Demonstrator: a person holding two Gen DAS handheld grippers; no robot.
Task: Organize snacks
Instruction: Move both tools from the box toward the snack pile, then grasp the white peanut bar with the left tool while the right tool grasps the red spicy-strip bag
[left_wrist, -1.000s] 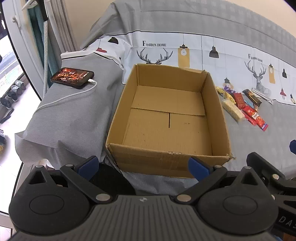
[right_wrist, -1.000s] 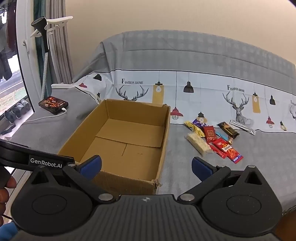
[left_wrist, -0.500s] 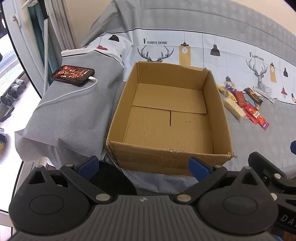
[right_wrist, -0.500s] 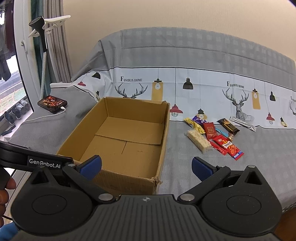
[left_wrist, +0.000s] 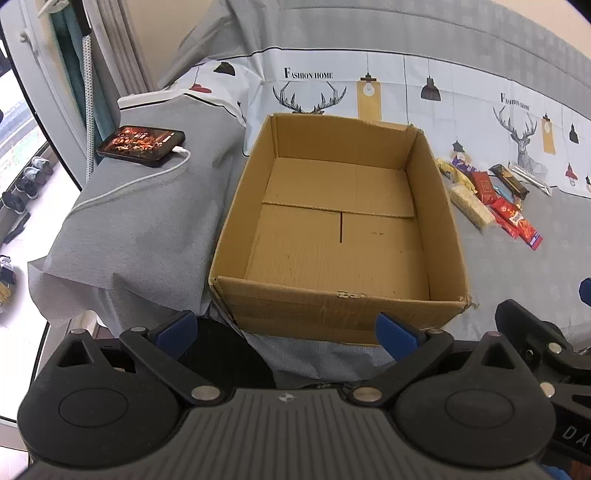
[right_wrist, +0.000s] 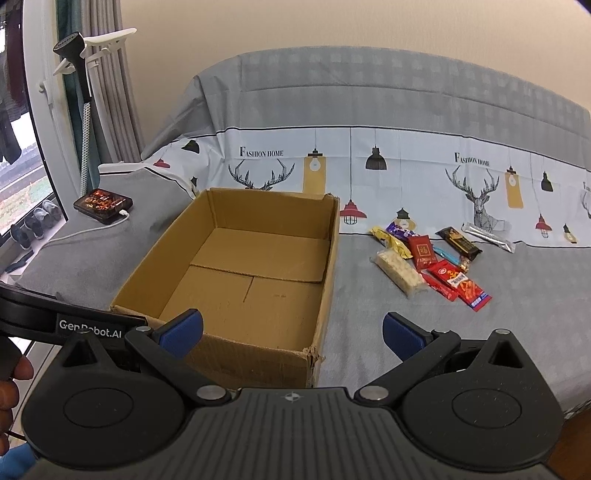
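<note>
Bed: covered in a grey sheet with a white strip of deer, lamps and "Fashion Home" print, everything sits on it
Cardboard box: big open-top one, nothing inside, just the bottom flaps. Using it as the landmark for the rest
Left claw: hanging just in front of the box's near wall, blue fingertips spread wide, not gripping anything
Right claw: also released, tips far apart, empty, sitting off the box's near right corner, so one tip is over the box edge and the other over bare sheet
Snacks: small pile on the sheet just to the right of the box, none of them in the box yet
White bar: pale see-through wrapper, the snack closest to the box
Red packets: a few long ones, on the far side of the white bar from the box
Dark bar: brown/black wrapper, back of the pile, further from the box
Silver stick: furthest right from the box
Phone: screen lit, white cable plugged in, well off to the left of the box
Hand: a bit of one at the left edge of the right wrist view, near the left claw's handle
</note>
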